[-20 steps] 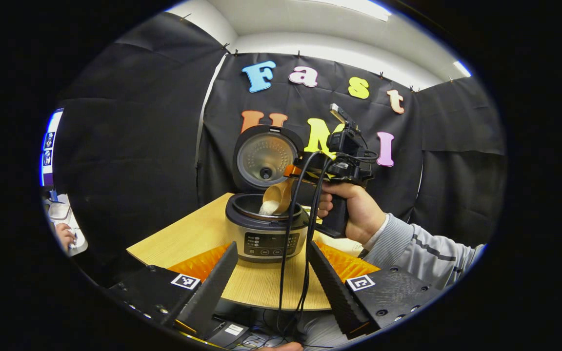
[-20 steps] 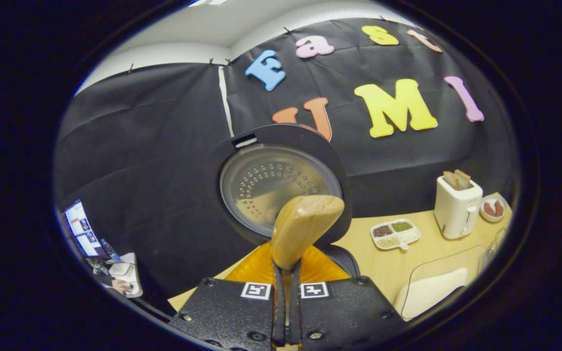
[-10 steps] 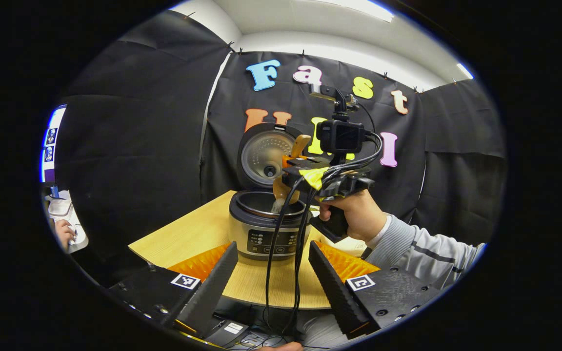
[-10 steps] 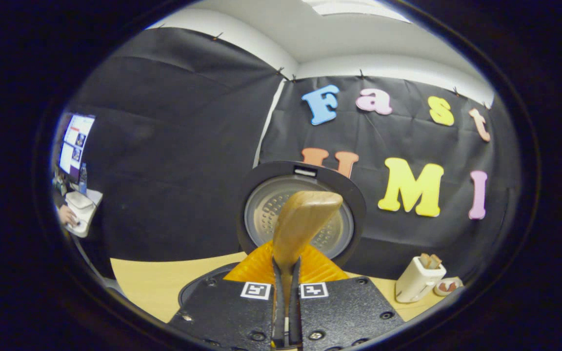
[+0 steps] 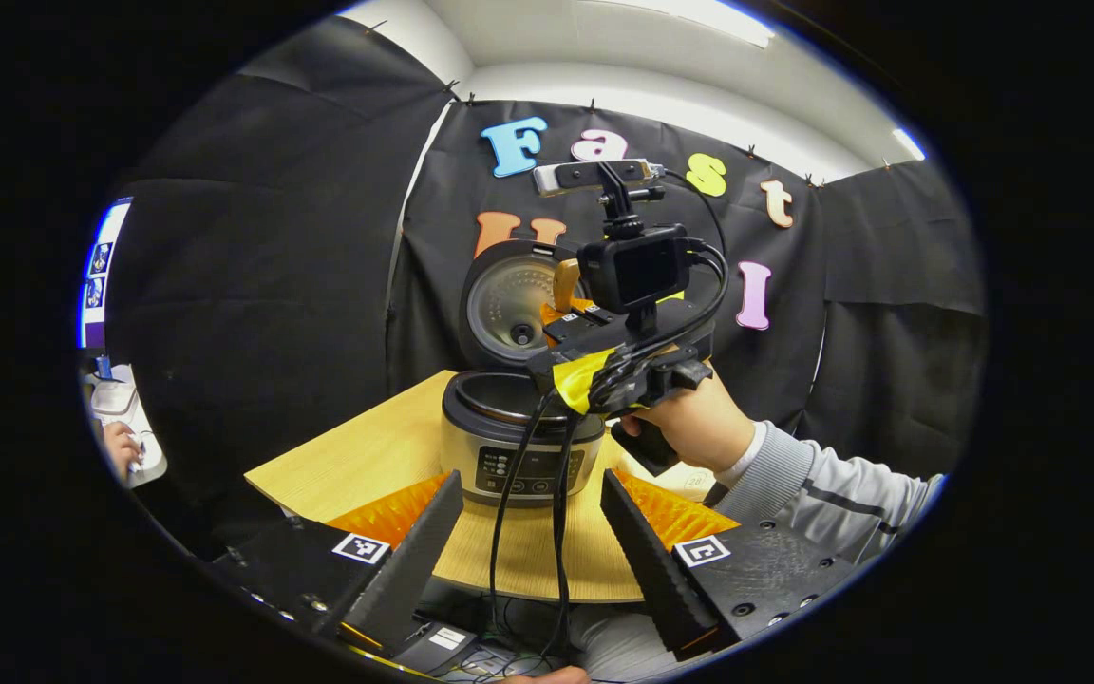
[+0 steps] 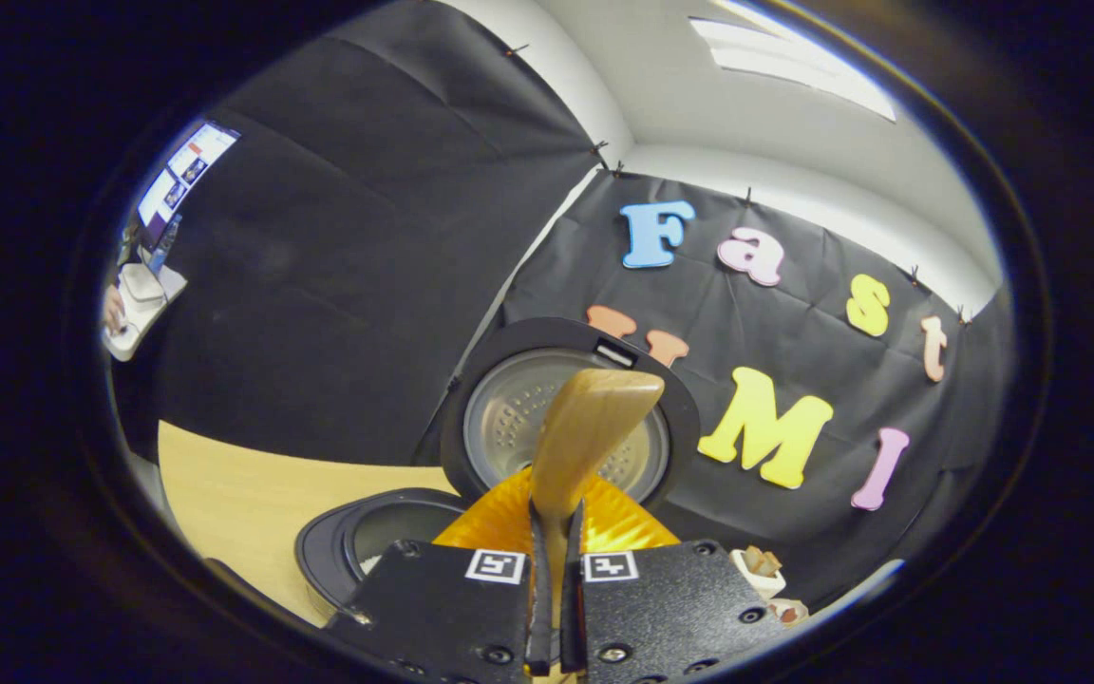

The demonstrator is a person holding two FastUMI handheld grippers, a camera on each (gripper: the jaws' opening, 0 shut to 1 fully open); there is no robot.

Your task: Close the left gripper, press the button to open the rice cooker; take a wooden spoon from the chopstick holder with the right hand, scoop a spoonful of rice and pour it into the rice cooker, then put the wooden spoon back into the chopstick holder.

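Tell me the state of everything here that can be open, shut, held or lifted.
Rice cooker: lid up, pot open.
Wooden spoon: held, raised above the cooker.
Right gripper: shut on the spoon's handle.
Left gripper: open, holding nothing.

Left tongs: black ribbed fingers, orange backing, square markers, screws. Right tongs: same; black cables; grey ribbed sleeve.
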